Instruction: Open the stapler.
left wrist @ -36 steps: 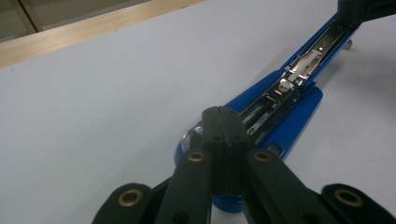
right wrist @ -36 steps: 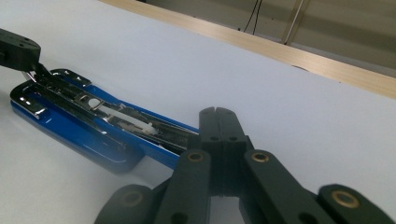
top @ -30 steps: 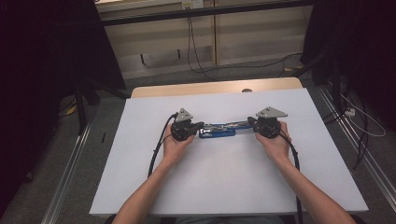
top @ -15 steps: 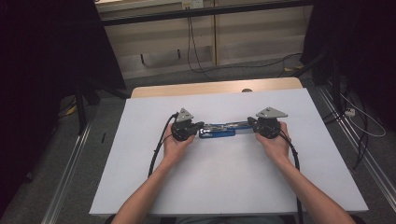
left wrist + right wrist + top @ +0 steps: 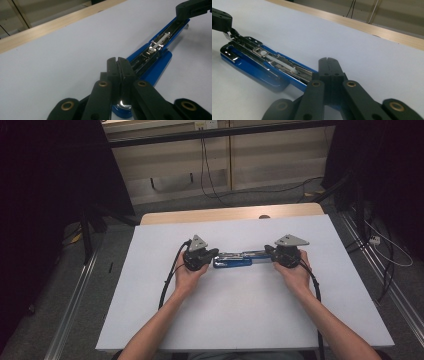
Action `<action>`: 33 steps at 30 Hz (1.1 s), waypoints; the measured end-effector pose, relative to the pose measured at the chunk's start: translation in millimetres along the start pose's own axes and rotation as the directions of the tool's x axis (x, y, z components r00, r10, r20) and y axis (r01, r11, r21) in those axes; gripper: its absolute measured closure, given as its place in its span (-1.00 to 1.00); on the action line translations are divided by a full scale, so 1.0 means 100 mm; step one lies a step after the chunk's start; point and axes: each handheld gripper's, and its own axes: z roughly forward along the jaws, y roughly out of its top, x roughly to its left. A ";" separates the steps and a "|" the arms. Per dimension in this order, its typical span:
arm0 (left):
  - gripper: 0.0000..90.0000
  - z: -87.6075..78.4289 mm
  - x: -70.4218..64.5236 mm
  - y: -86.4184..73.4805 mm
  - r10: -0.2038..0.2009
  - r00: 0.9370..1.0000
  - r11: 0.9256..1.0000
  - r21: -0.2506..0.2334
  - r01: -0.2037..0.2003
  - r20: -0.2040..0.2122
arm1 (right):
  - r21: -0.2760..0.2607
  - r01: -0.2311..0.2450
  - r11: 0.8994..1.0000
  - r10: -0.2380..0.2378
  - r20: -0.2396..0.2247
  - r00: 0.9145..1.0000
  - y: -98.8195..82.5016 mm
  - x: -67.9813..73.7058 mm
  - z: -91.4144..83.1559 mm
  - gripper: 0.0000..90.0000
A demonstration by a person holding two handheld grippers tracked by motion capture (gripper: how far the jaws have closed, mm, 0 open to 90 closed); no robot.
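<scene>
We see a blue metal stapler [image 5: 232, 260], swung open, lying mid-table on the white table [image 5: 240, 320]. Our left claw [image 5: 216, 253] pinches its left end; our right claw [image 5: 267, 251] is closed at its right end, with the 2 hands well apart.

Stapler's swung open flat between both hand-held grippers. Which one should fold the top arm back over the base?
Right, probably: the right hand-held gripper pinches the free end of the stapler's open arm, while the left hand-held gripper is shut at the base end, steadying it.

Dim room, bright white tabletop, blurred foreground, soft shadows
</scene>
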 end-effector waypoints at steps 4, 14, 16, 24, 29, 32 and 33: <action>0.89 -0.03 0.01 0.02 -0.026 1.000 0.999 -0.026 0.026 0.015 | -0.018 -0.015 1.000 0.015 -0.027 1.000 0.01 -0.02 -0.02 1.00; 0.50 -0.08 0.01 0.02 -0.054 0.998 0.998 -0.031 0.055 0.023 | -0.035 -0.053 0.998 0.051 -0.056 0.997 0.01 -0.10 -0.08 0.73; 0.40 -0.10 0.00 0.03 -0.060 0.998 0.997 -0.040 0.061 0.022 | -0.041 -0.064 0.997 0.061 -0.055 0.997 0.02 -0.12 -0.10 0.67; -0.10 -0.15 0.01 0.02 -0.104 0.994 0.994 -0.043 0.105 0.020 | -0.032 -0.085 0.996 0.082 -0.063 0.995 0.01 -0.13 -0.11 0.15; -0.52 -0.21 -0.01 0.02 -0.095 0.995 0.995 -0.027 0.094 -0.013 | -0.046 -0.076 0.996 0.073 -0.072 0.995 0.03 -0.11 -0.12 -0.14; -0.68 -0.25 -0.01 0.01 -0.101 0.995 0.995 -0.031 0.100 -0.018 | -0.042 -0.077 0.996 0.074 -0.070 0.995 0.03 -0.12 -0.14 -0.33; -0.74 -0.26 -0.02 0.01 -0.108 0.994 0.994 -0.028 0.107 -0.017 | -0.043 -0.080 0.996 0.077 -0.072 0.994 0.03 -0.12 -0.15 -0.36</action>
